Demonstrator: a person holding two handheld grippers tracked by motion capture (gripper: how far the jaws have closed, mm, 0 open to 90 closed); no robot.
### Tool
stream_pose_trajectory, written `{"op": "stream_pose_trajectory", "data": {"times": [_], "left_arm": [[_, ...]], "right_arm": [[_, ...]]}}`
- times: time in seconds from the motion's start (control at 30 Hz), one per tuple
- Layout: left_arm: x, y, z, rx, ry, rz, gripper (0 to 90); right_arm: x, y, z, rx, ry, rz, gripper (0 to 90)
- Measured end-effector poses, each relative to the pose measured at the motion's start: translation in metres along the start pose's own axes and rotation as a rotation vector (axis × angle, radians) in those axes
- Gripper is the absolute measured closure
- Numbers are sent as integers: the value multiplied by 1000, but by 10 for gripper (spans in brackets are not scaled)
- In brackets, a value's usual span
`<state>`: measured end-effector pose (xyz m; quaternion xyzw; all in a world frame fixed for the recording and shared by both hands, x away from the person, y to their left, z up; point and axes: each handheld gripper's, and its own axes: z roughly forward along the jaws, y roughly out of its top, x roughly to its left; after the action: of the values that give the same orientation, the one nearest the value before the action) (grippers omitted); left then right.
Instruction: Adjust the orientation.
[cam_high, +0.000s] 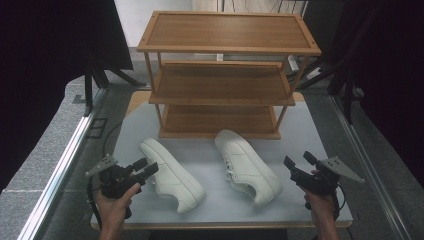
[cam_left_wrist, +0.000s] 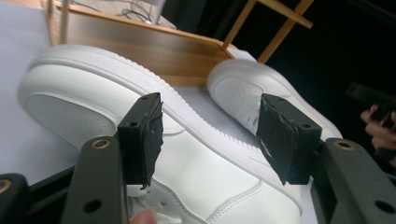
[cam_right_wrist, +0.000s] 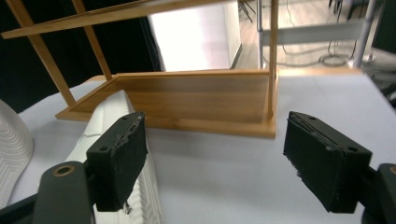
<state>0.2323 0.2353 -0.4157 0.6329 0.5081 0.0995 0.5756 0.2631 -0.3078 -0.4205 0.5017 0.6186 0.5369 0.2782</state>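
Left gripper view: left gripper (cam_left_wrist: 212, 137) had its jaws wide apart, nothing between the pads, pointed at the side of the left shoe (cam_left_wrist: 163, 154) lying just ahead of it. Beyond that shoe, the right shoe (cam_left_wrist: 252, 93) showed toe-on, with the bottom shelf (cam_left_wrist: 140, 51) of the rack behind both.

Right gripper view: right gripper (cam_right_wrist: 215, 161) also stood with jaws spread and empty. Its left-hand pad overlapped the edge of the right shoe (cam_right_wrist: 109, 116) in the picture; whether it touched could not be told. Bare grey table (cam_right_wrist: 224, 177) lay between the jaws, the rack's lowest shelf (cam_right_wrist: 187, 98) further on.

High view: left gripper (cam_high: 145, 167) was held in the left hand (cam_high: 114, 197) at the near left of the table (cam_high: 220, 200), just beside the left shoe (cam_high: 170, 172). Right gripper (cam_high: 299, 165), in the right hand (cam_high: 320, 200), sat near right, a little apart from the right shoe (cam_high: 247, 165). Both white shoes lay side by side on the table, soles down, in front of the three-tier wooden rack (cam_high: 225, 75), whose shelves were bare. Dark curtains (cam_high: 50, 60) hung at either side.
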Motion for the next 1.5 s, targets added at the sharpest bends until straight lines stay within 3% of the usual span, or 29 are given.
{"op": "stream_pose_trajectory", "data": {"times": [0.1,0.3,0.5,0.7,0.9,1.1,1.23,1.33,1.5], "left_arm": [[1,0,0,-6,0,-9,406],[-3,-7,6,23,4,-3,407],[-8,-16,8,58,6,7,437],[-25,-20,7,58,-2,31,470],[-37,-20,9,71,-22,78,695],[-37,-23,11,92,20,80,849],[-44,-36,6,117,64,89,874],[-52,-59,5,181,88,102,880],[-54,-87,11,259,94,75,885]], "right_arm": [[-4,-3,-2,2,-4,13,278],[-5,3,-11,-54,-15,14,319],[-2,5,-5,-31,25,-12,348],[10,7,0,-18,56,-30,362],[10,5,2,3,47,-31,366],[-4,3,-3,-6,41,19,366],[-14,-4,-6,2,42,66,399],[-16,-6,-6,11,45,83,402],[-9,-3,-12,2,54,70,398]]}}
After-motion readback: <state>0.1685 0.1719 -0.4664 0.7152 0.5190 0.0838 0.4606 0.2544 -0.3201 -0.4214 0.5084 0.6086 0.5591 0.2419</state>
